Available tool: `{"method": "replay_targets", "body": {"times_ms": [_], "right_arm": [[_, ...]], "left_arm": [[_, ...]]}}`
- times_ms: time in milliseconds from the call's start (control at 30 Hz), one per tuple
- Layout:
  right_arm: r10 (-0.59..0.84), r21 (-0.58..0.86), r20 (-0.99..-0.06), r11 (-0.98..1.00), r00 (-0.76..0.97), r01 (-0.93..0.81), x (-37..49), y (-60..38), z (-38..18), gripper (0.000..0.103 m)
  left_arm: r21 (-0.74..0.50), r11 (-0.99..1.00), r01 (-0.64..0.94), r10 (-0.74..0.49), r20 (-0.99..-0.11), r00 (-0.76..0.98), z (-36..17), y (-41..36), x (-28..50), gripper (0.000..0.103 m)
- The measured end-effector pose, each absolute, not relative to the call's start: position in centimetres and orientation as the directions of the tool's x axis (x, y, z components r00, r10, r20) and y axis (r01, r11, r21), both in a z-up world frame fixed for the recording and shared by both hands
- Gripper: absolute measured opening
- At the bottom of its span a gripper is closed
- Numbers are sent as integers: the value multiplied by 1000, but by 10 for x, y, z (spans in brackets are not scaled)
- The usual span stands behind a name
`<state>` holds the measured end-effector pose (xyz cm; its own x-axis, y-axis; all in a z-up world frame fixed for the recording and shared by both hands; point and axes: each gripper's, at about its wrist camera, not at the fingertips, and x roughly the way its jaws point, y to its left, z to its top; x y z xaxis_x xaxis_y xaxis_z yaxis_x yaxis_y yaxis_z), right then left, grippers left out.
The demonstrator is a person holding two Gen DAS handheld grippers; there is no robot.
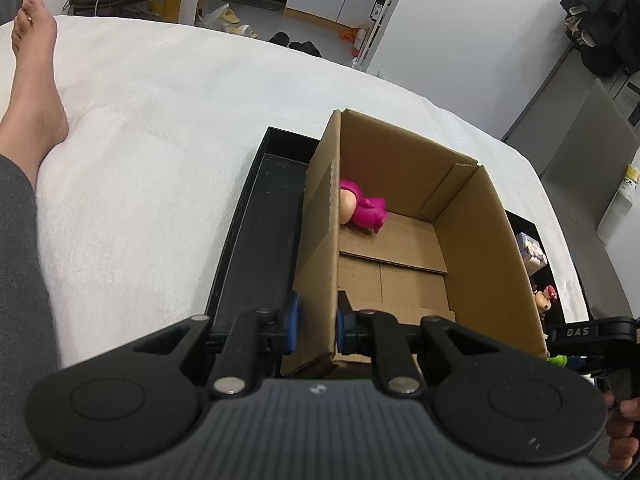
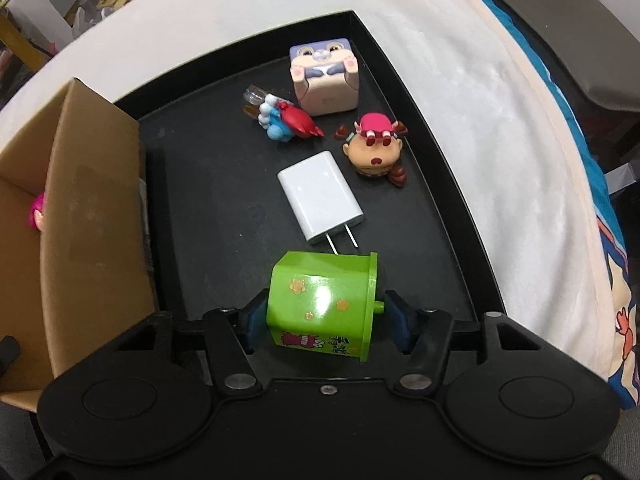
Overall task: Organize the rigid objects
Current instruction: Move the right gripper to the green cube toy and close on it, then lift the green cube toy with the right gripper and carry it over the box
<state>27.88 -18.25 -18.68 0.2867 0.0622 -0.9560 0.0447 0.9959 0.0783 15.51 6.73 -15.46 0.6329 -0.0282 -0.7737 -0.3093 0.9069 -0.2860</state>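
One pink figure (image 1: 362, 210) lies in the cardboard box (image 1: 472, 216), whose wall the left tool (image 1: 316, 326) pinches; right tool (image 2: 324, 316) clamps green box (image 2: 322, 304).

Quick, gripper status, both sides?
Left gripper: shut on the cardboard box wall.
Right gripper: shut on the green toy box.

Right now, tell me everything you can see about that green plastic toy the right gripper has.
The green toy is a glossy plastic tub-like piece with flat sides, a flared rim, small orange star marks, a printed label with a pink cartoon, and a short peg on its rim end. It lies tipped on its side between the right gripper's blue pads, above the black tray, just in front of the white charger's prongs.
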Motion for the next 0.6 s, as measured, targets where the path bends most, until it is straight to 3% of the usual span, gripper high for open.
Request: {"method": "replay_targets", "body": {"times_ms": [600], "right_arm": [[117,111,-919,993,375,-39,276,-167,-126,57]], "left_arm": [[-279,914,-295,-32,-773,634,-154,66,154,17]]}}
